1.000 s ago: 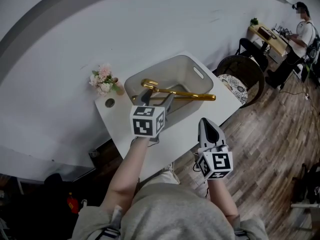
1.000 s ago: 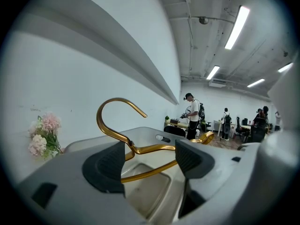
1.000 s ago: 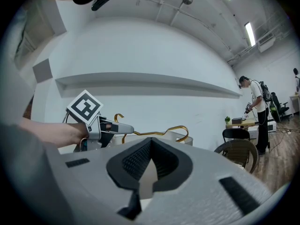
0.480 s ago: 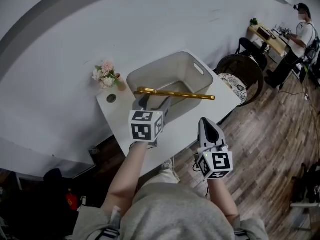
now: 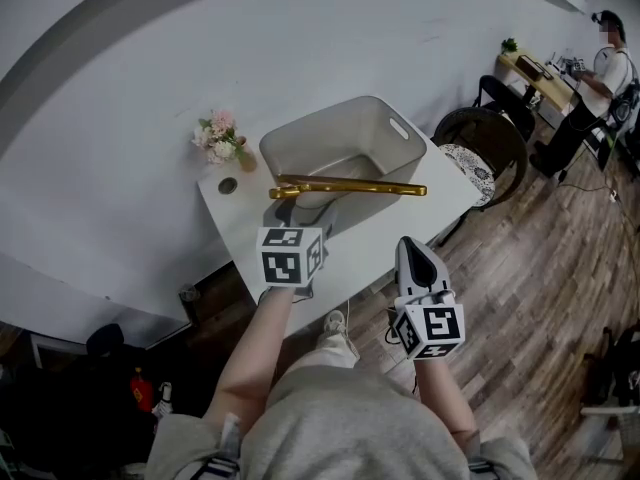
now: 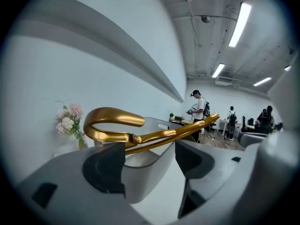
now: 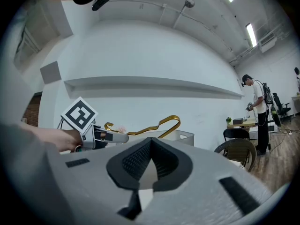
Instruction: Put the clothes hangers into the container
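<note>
A gold clothes hanger (image 5: 350, 185) hangs level over the near rim of the grey container (image 5: 395, 133). My left gripper (image 5: 308, 208) is shut on it close to the hook. In the left gripper view the hanger (image 6: 154, 136) crosses between the jaws, hook curling to the left, with the container (image 6: 150, 161) behind it. My right gripper (image 5: 412, 250) is shut and holds nothing, down at the table's near edge, right of the left one. The right gripper view looks past its closed fingers (image 7: 140, 161) to the hanger (image 7: 154, 125), the left gripper (image 7: 101, 136) and the container (image 7: 185, 136).
The container stands on a small white table (image 5: 400, 230) against a white wall. A vase of pink flowers (image 5: 222, 136) and a small round object (image 5: 228, 185) are at the table's far left. A wicker chair (image 5: 480, 140) stands to the right. A person (image 5: 605, 63) stands by a desk far off.
The hanger, whose hook lay inside the container a second ago, now sits higher over the near rim, carried by my left gripper. My right gripper has stayed put.
</note>
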The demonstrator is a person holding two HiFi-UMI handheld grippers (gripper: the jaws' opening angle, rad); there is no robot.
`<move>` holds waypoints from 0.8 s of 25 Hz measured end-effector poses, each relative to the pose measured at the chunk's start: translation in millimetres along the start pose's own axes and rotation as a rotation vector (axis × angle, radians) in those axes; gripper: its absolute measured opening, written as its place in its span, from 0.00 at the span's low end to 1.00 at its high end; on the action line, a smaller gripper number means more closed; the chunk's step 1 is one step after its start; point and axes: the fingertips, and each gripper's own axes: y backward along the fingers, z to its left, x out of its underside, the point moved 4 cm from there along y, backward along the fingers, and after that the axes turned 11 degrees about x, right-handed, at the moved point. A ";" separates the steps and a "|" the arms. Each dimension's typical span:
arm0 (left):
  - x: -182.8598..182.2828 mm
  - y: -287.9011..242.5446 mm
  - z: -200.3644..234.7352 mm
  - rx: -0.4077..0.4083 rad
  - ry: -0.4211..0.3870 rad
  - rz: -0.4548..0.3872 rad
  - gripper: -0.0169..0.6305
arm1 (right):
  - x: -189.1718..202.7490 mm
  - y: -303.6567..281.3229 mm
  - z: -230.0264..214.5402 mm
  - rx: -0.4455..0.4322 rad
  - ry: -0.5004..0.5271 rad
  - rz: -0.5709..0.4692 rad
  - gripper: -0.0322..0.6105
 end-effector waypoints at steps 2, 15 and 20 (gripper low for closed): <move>4.5 5.0 -2.0 -0.005 0.000 0.001 0.50 | 1.7 6.0 0.6 0.001 0.000 0.001 0.04; 20.7 44.3 -24.7 -0.014 -0.013 -0.040 0.50 | 9.6 53.1 10.9 0.000 0.002 -0.011 0.04; 27.1 64.7 -40.2 -0.009 -0.021 -0.058 0.50 | 12.2 74.2 14.1 0.001 0.003 -0.010 0.04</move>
